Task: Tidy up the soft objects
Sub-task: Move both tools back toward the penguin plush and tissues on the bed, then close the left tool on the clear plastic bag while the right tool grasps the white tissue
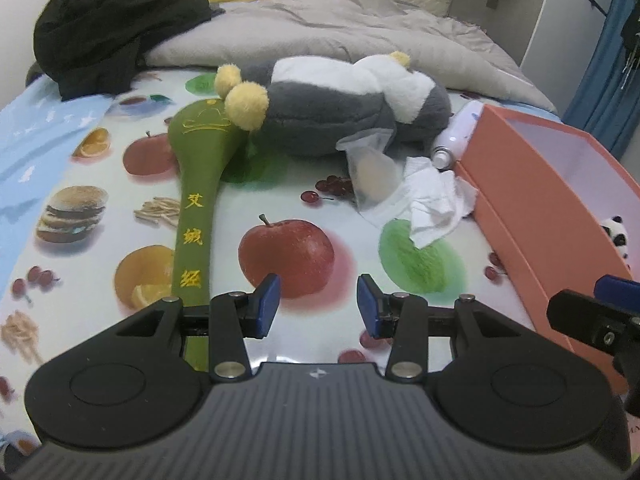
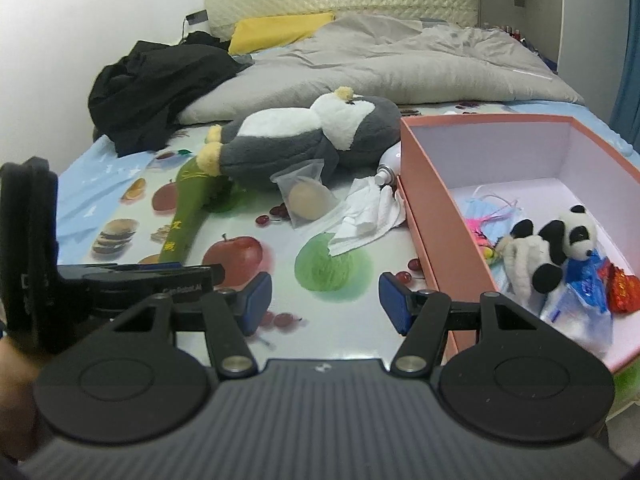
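A grey and white plush penguin (image 1: 340,112) (image 2: 304,136) lies on its side on the fruit-print bed cover. A green padded mallet with yellow lettering (image 1: 194,200) (image 2: 188,208) lies beside its feet. A clear pouch with a beige sponge (image 1: 370,168) (image 2: 306,196) and crumpled white tissue (image 1: 432,208) (image 2: 366,218) lie in front of it. The pink box (image 1: 532,200) (image 2: 436,208) at the right holds a small panda plush (image 2: 560,248) and soft bits. My left gripper (image 1: 319,306) hovers open and empty above the cover. My right gripper (image 2: 325,304) is open and empty beside the box.
A black garment (image 1: 108,32) (image 2: 160,80) and a grey duvet (image 1: 340,28) (image 2: 380,64) lie at the back, with a yellow pillow (image 2: 276,28). A white spray can (image 1: 456,132) (image 2: 388,168) rests against the box. A wall bounds the left side.
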`<state>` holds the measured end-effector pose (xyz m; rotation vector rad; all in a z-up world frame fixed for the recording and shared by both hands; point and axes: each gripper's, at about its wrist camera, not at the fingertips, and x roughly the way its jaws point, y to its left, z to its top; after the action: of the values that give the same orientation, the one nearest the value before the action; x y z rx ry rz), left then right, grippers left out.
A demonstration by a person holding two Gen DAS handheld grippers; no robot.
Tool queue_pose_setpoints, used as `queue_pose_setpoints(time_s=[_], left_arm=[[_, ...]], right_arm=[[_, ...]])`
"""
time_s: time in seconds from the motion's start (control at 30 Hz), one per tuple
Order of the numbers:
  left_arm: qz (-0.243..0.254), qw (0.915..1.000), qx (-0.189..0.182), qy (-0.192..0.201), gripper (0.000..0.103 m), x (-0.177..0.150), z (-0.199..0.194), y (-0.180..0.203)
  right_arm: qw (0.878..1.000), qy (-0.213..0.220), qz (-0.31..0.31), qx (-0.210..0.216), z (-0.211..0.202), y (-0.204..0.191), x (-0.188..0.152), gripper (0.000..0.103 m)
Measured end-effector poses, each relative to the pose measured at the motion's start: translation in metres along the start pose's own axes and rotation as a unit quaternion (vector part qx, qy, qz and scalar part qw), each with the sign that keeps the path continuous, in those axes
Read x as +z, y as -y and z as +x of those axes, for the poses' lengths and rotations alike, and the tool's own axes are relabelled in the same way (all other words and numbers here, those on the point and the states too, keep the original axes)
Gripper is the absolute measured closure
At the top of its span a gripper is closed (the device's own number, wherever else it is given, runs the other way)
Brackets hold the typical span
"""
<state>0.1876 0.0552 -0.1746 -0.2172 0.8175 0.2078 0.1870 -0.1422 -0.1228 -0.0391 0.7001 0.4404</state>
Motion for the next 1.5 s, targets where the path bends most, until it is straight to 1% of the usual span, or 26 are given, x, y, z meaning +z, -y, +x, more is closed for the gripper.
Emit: queue_pose_setpoints(time_s=[0.17,0.27,0.33,0.37,0.47,0.57,0.7,0.77,0.8,0.83,0.93,1.07,1.1,1.13,1.17,1.2,1.23,1.27,1.37,1.43,1.5], left_arm=[[-0.014,0.9999,-0.003,-0.005,0.055,0.014,0.035,-0.003],[-0.017,0.9996,-0.018,-0.010,0.054,0.026,0.058,-0.004],[-0.021,0.9995,-0.023,-0.007,0.054,0.034,0.071,-0.006],[-0.024,0.9993,-0.028,-0.011,0.054,0.039,0.079,-0.008],[-0.024,0.9991,-0.032,-0.012,0.050,0.050,0.101,-0.011],[-0.050,0.9972,-0.051,-0.024,0.050,0.060,0.123,-0.016],[-0.061,0.9946,-0.081,-0.022,0.050,0.069,0.139,-0.017],[-0.065,0.9936,-0.090,-0.020,0.050,0.074,0.145,-0.015],[-0.067,0.9928,-0.097,-0.020,0.050,0.075,0.148,-0.014],[-0.068,0.9919,-0.105,-0.020,0.050,0.077,0.151,-0.012],[-0.059,0.9911,-0.118,-0.016,0.050,0.078,0.157,-0.003],[-0.064,0.9895,-0.129,-0.012,0.050,0.079,0.163,0.004],[-0.065,0.9889,-0.133,-0.012,0.051,0.080,0.164,0.005],[-0.068,0.9885,-0.134,-0.013,0.053,0.081,0.165,0.005],[-0.074,0.9878,-0.136,-0.013,0.059,0.082,0.166,0.005],[-0.081,0.9867,-0.140,-0.017,0.065,0.082,0.168,0.005],[-0.087,0.9856,-0.144,-0.020,0.074,0.083,0.169,0.005],[-0.089,0.9853,-0.145,-0.018,0.080,0.083,0.167,0.005],[-0.095,0.9851,-0.143,-0.007,0.088,0.081,0.156,0.006],[-0.099,0.9855,-0.138,0.001,0.090,0.078,0.144,0.005],[-0.094,0.9864,-0.135,0.000,0.091,0.074,0.133,0.007]], right_arm=[[1.000,-0.010,-0.005,-0.005,0.037,-0.001,0.008,0.042],[1.000,-0.014,-0.002,-0.009,0.060,0.001,0.013,0.042],[1.000,-0.015,-0.001,-0.014,0.075,0.004,0.018,0.042],[1.000,-0.015,-0.001,-0.016,0.082,0.005,0.020,0.044],[1.000,-0.017,-0.004,-0.026,0.106,0.005,0.025,0.044],[0.999,-0.015,-0.011,-0.036,0.127,0.006,0.030,0.044],[0.998,-0.021,-0.008,-0.059,0.156,0.013,0.037,0.048],[0.997,-0.023,-0.008,-0.069,0.168,0.016,0.039,0.049],[0.997,-0.026,-0.007,-0.072,0.174,0.018,0.039,0.052],[0.997,-0.029,-0.006,-0.074,0.178,0.019,0.039,0.053],[0.996,-0.041,-0.011,-0.082,0.191,0.018,0.039,0.061],[0.995,-0.051,-0.011,-0.083,0.197,0.019,0.036,0.079],[0.995,-0.050,-0.012,-0.083,0.196,0.019,0.036,0.084],[0.995,-0.051,-0.012,-0.082,0.196,0.020,0.036,0.086],[0.995,-0.052,-0.009,-0.081,0.194,0.021,0.037,0.087],[0.995,-0.054,-0.005,-0.081,0.193,0.023,0.037,0.090],[0.995,-0.056,-0.001,-0.080,0.192,0.023,0.037,0.093],[0.995,-0.056,0.000,-0.080,0.190,0.024,0.037,0.095],[0.995,-0.059,-0.001,-0.076,0.184,0.023,0.037,0.099],[0.995,-0.059,-0.002,-0.077,0.178,0.022,0.036,0.100],[0.996,-0.057,-0.003,-0.075,0.170,0.021,0.036,0.100]])
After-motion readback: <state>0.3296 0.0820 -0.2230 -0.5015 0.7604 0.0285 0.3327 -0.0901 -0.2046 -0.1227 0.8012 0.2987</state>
